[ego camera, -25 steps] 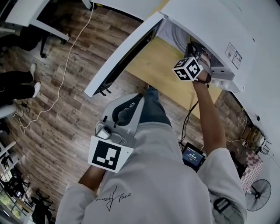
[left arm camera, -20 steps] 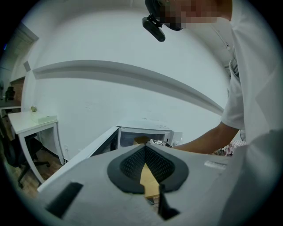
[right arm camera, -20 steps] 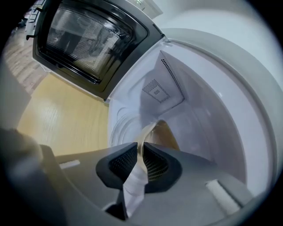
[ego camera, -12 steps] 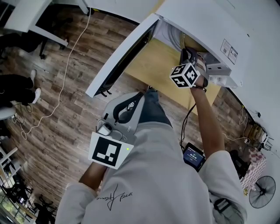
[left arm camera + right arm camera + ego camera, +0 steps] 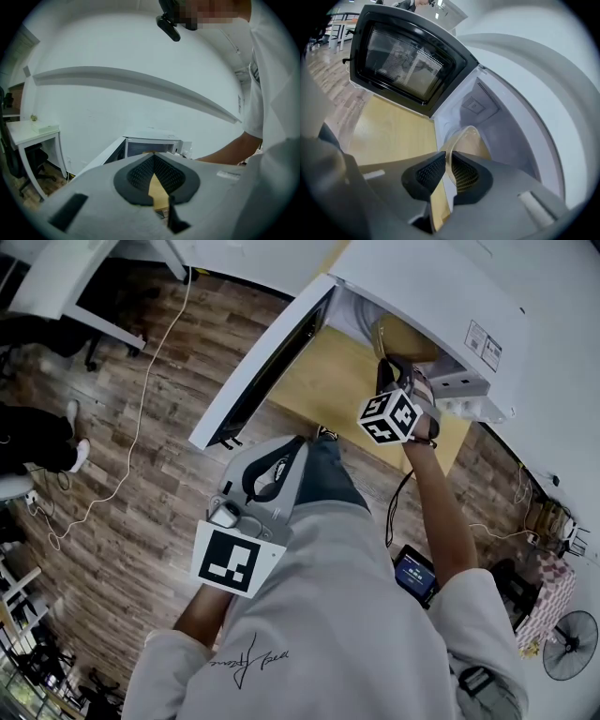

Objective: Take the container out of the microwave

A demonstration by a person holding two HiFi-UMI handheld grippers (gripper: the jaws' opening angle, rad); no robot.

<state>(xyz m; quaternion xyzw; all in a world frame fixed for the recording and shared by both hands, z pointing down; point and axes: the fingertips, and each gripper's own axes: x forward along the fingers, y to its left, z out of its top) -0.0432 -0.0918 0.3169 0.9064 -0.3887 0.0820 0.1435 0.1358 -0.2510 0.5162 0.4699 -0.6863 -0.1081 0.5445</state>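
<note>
The right gripper (image 5: 446,161) is clamped on the rim of the container (image 5: 469,139), at the mouth of the open microwave (image 5: 441,296). The left gripper (image 5: 153,158) is closed and empty.

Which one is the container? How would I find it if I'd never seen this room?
Find the big white microwave on the wooden table, its dark-windowed door swung open. Right at its opening is the container, its rim pinched by the right gripper. It is the only see-through, yellowish, thin-walled thing there.
</note>
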